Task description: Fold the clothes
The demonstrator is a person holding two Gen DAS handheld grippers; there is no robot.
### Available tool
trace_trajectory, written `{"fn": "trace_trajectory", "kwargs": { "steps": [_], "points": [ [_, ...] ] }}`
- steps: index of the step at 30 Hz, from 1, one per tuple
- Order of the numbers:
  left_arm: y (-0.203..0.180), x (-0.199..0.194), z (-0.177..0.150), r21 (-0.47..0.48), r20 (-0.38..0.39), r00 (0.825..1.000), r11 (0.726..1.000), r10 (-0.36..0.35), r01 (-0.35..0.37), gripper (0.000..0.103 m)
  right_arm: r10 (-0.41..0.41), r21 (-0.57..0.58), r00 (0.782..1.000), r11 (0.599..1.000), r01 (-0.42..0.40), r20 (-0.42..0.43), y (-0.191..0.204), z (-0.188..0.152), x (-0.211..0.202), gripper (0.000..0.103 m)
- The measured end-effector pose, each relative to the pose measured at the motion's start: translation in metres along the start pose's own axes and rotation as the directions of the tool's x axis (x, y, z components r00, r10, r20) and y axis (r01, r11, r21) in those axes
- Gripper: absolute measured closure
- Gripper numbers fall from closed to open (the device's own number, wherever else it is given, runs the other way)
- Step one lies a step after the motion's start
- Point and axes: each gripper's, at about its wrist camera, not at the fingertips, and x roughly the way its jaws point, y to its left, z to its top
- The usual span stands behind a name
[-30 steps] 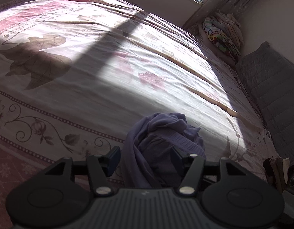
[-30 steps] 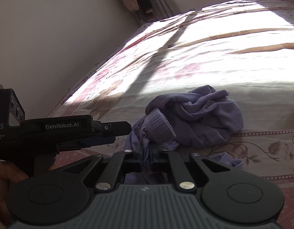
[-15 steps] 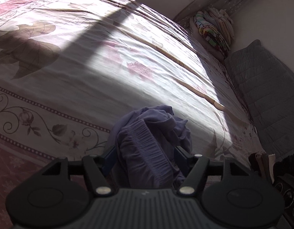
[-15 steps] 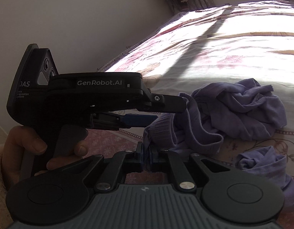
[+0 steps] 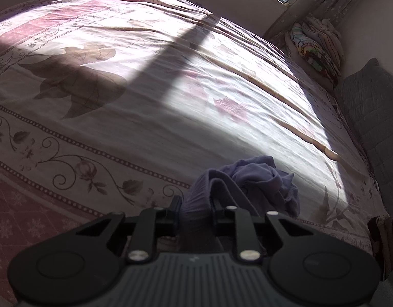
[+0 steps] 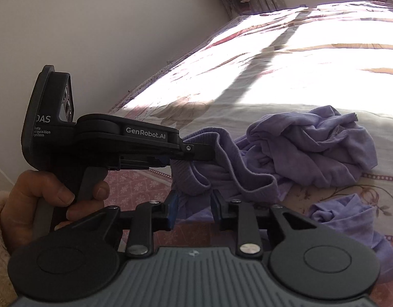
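A crumpled purple sweater (image 6: 311,151) lies on the bed near its front edge; it also shows in the left wrist view (image 5: 255,181). My left gripper (image 5: 195,211) is shut on the sweater's ribbed hem, which bunches between its fingers. From the right wrist view the left gripper (image 6: 196,153) reaches in from the left, held by a hand, with the hem draped over its tip. My right gripper (image 6: 194,206) is open, its jaws a little apart around hanging purple fabric without pinching it.
The bed (image 5: 145,89) carries a pink-and-cream floral sheet with a sunlit patch and a window shadow. Folded colourful blankets (image 5: 316,48) and a grey quilted cushion (image 5: 370,112) sit at the far right. A plain wall (image 6: 94,38) stands to the left of the bed.
My left gripper has closed on the sweater's hem. My right gripper, shut on the fabric before, has opened and released it.
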Motion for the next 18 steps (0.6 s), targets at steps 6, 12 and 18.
{"fn": "trace_trajectory", "kwargs": {
  "steps": [6,12,18],
  "points": [
    [0.025,-0.016,0.005,-0.052,0.047,0.998,0.998,0.044,-0.042,0.082,-0.065,0.019,0.998,0.998,0.064,0.020,-0.013,0.002,0.001,0.061],
    [0.050,-0.034,0.013,-0.085,0.135,0.973,0.981,0.185,-0.175,0.082,-0.142,0.039,0.989,0.989,0.140,0.047,-0.024,0.005,0.005,0.056],
    [0.075,-0.039,0.020,-0.140,0.156,0.954,0.962,0.256,-0.235,0.081,-0.210,0.043,0.976,0.977,0.208,0.058,-0.028,0.003,0.009,0.049]
  ]
}}
